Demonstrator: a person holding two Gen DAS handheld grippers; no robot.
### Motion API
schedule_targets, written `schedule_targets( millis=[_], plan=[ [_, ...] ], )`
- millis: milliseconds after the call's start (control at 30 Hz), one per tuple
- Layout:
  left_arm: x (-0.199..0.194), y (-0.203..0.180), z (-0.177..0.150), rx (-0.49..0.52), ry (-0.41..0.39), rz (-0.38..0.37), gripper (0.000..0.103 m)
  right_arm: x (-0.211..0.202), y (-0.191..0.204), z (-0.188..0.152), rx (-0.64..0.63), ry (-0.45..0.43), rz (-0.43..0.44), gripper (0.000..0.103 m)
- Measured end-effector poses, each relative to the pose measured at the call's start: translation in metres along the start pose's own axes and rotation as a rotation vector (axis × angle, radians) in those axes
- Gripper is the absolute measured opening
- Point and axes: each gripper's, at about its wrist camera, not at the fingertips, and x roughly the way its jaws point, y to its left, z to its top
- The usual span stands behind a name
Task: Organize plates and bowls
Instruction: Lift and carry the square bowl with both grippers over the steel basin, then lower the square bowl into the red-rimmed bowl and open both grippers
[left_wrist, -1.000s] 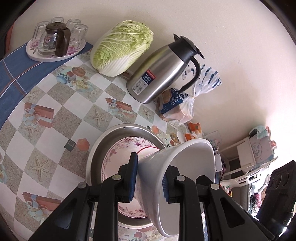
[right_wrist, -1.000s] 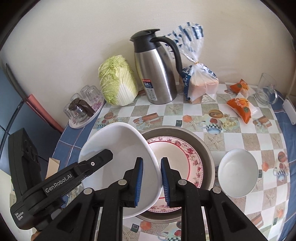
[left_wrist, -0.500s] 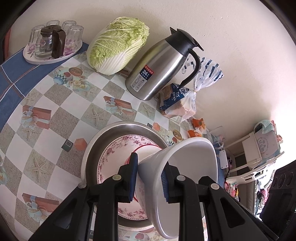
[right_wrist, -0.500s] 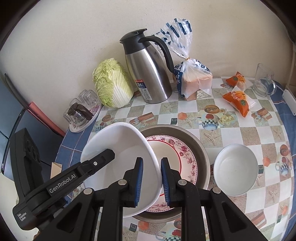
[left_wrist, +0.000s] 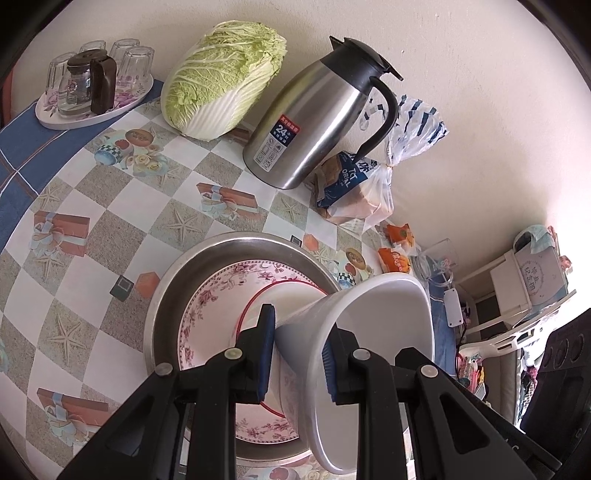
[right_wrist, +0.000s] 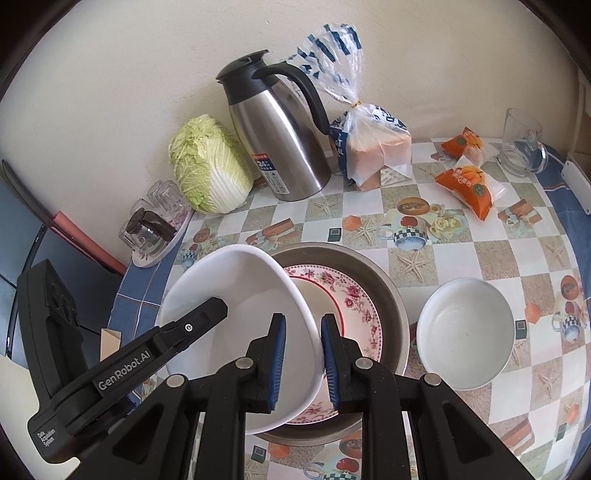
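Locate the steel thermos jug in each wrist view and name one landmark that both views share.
Left wrist: steel thermos jug upper centre, leaning in the picture, between the cabbage and the bread bag.
Right wrist: the jug upper centre, upright by the wall, right of the cabbage.
Shared landmark: the floral plate in the metal basin.

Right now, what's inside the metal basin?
Inside the metal basin lies a floral plate with a smaller red-rimmed plate on top. The big white bowl, clamped by both grippers, hides their left part. Anything under the plates is covered.
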Motion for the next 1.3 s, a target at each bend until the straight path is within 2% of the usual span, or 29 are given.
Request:
schedule_targets(
  millis=[900, 1300],
  plan=[
    [0.021, 0.001, -0.001, 0.018, 0.033, 0.068, 0.024, 0.029, -0.014, -0.003, 0.045, 0.064, -0.007, 0.023],
    [0.014, -0.002, 0.002, 0.029, 0.009, 0.069, 0.025, 0.039, -0.022, -0.004, 0.067, 0.087, -0.012, 0.023]
  ],
)
